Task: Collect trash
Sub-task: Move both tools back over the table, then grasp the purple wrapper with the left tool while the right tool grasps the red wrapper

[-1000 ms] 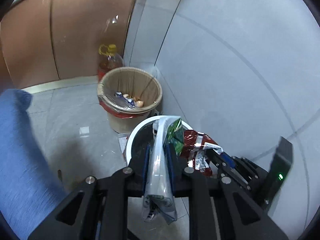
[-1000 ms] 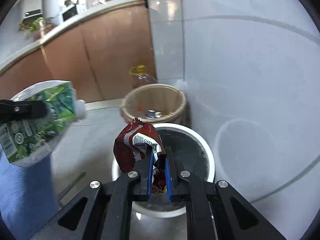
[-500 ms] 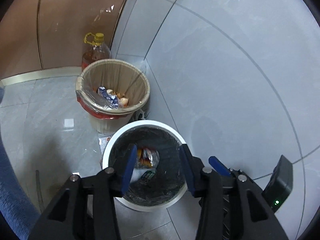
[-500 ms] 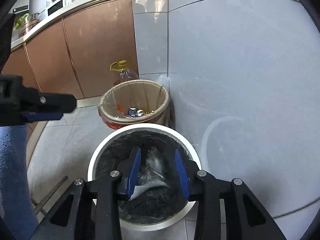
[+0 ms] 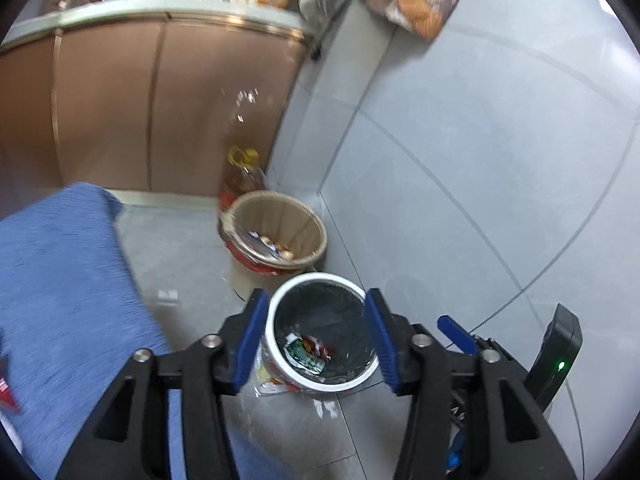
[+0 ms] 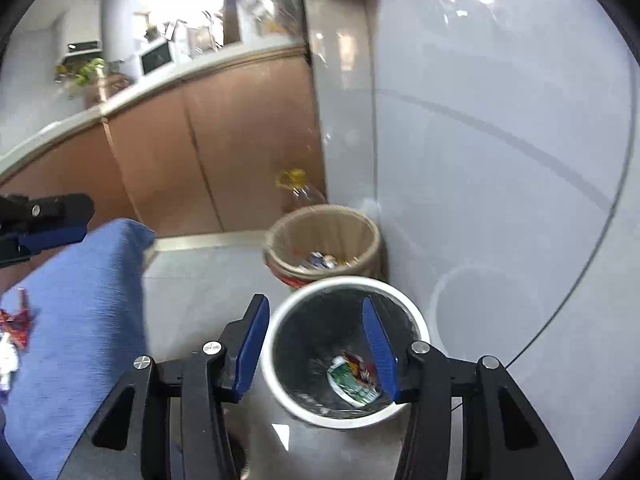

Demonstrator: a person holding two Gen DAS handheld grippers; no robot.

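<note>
A white-rimmed bin with a black liner (image 5: 280,304) (image 6: 408,312) stands on the floor by the wall. A green-and-white carton (image 5: 304,354) (image 6: 352,384) and a red wrapper (image 5: 318,346) (image 6: 358,362) lie inside it. My left gripper (image 5: 316,340) is open and empty, high above the bin. My right gripper (image 6: 318,344) is open and empty, also above the bin. More red wrappers (image 6: 16,324) lie on the blue cloth surface (image 6: 80,312) at the left edge of the right wrist view.
A tan bin with a clear liner and scraps (image 5: 276,228) (image 6: 324,240) stands behind the white one. An oil bottle with a yellow cap (image 5: 244,172) (image 6: 298,188) stands in the corner. Brown cabinets (image 5: 160,112) run along the back. The grey wall (image 5: 480,160) is on the right.
Both grippers opened and dropped the carton and the red wrapper into the white bin, then rose and pulled back from it. The blue cloth surface has come into view.
</note>
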